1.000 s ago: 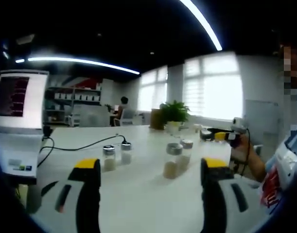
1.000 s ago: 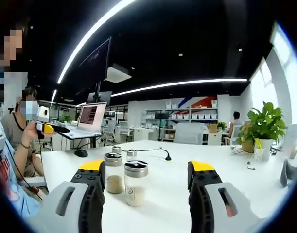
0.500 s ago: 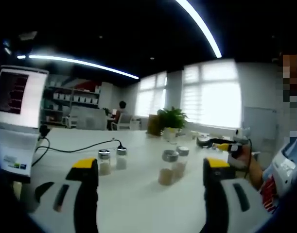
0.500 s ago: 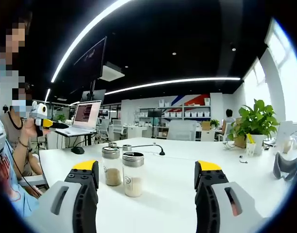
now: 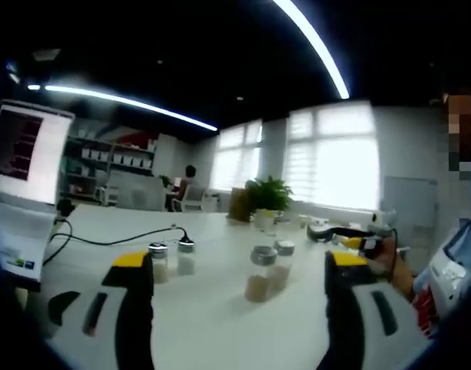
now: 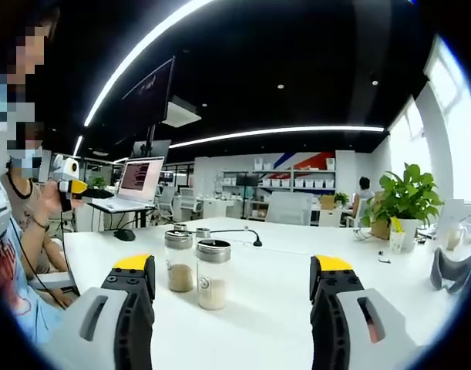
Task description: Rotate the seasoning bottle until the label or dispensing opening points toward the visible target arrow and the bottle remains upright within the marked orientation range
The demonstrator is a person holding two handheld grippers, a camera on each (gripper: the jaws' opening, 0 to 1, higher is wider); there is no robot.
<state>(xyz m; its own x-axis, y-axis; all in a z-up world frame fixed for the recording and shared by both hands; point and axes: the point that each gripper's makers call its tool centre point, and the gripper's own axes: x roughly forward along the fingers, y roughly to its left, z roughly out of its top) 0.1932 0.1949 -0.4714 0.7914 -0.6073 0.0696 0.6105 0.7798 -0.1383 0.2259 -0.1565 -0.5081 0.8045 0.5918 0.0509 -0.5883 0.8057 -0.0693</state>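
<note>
I am working in an open-plan office. Evidence: a long white table (image 6: 420, 308), an open laptop (image 6: 139, 185) on a stand with a mouse beside it, wall shelving (image 6: 293, 179) holding rows of white boxes, and swivel chairs. Also a potted plant (image 6: 405, 202) near blinded windows (image 5: 335, 158), linear ceiling lights (image 6: 281, 132), and a seated person (image 6: 364, 191) at a far desk.

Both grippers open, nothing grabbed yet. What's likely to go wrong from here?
1. The front bottle stands close beside a second bottle; the right gripper closing in may knock the neighbour over.
2. Neither view shows an arrow or marks on the table, so the aim may be guesswork.
3. A cable runs near the far bottles.
</note>
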